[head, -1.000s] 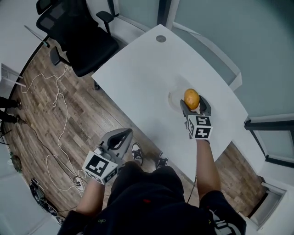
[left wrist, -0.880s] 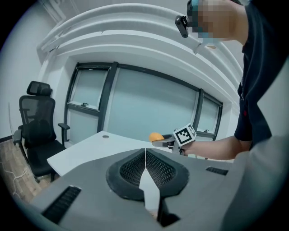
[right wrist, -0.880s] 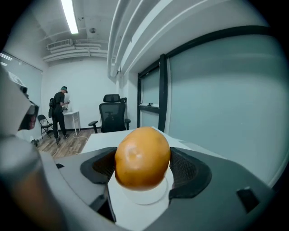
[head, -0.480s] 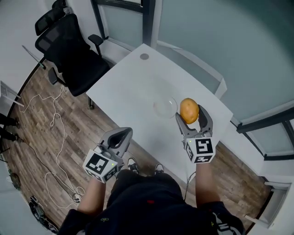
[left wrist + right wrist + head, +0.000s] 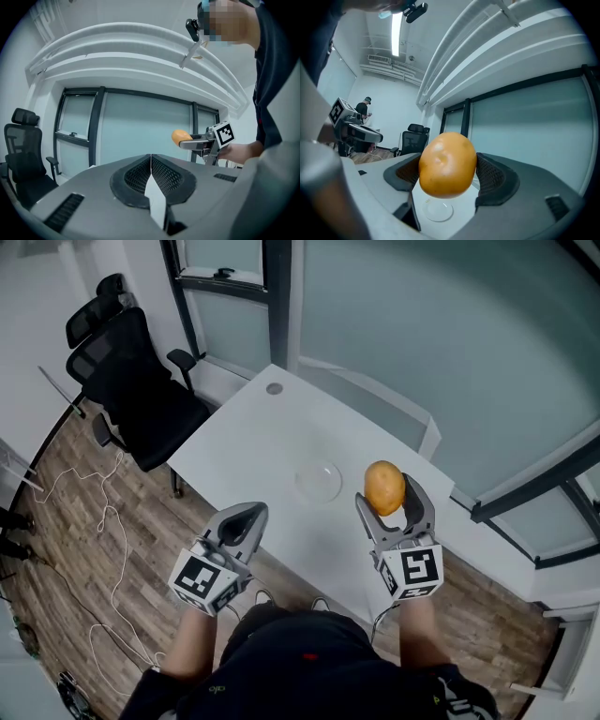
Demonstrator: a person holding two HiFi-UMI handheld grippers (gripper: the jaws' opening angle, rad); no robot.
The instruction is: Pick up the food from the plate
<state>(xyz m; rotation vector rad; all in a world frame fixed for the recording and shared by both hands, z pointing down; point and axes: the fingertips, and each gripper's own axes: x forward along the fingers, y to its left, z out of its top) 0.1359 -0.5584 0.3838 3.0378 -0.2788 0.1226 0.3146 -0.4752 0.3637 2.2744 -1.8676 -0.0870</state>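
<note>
Food [image 5: 384, 487], a round orange-yellow piece, sits clamped between the jaws of the right hand-held gripper [image 5: 388, 495], and we see both ribbed pads pressing its sides in the right gripper view. It hangs in the air, clear of the white worktop [image 5: 246, 439]. The clear plate [image 5: 306, 471] lies bare on that worktop, below this hand-held gripper and a little to its left; in the right gripper view it shows beneath the food, down between the jaws.

A second ago we saw the food right over the plate, with the right hand-held gripper low above the worktop. Half a second ago it was already up beside the plate's edge. Now it has come higher and back toward the person, and the plate stands apart from it.

The left hand-held gripper [image 5: 244, 516] has its jaws pressed together with nothing between them, as the left gripper view shows. It is off the near edge of the worktop, over the wooden floor [image 5: 84, 549], and has kept much the same place through all three moments. From its own view, the right hand-held gripper and the food show ahead and to its right.

Beyond the left hand-held gripper, to its left, a black office chair [image 5: 131, 381] stands by the worktop's end, and more of the glass wall [image 5: 422, 343] shows than before
</note>
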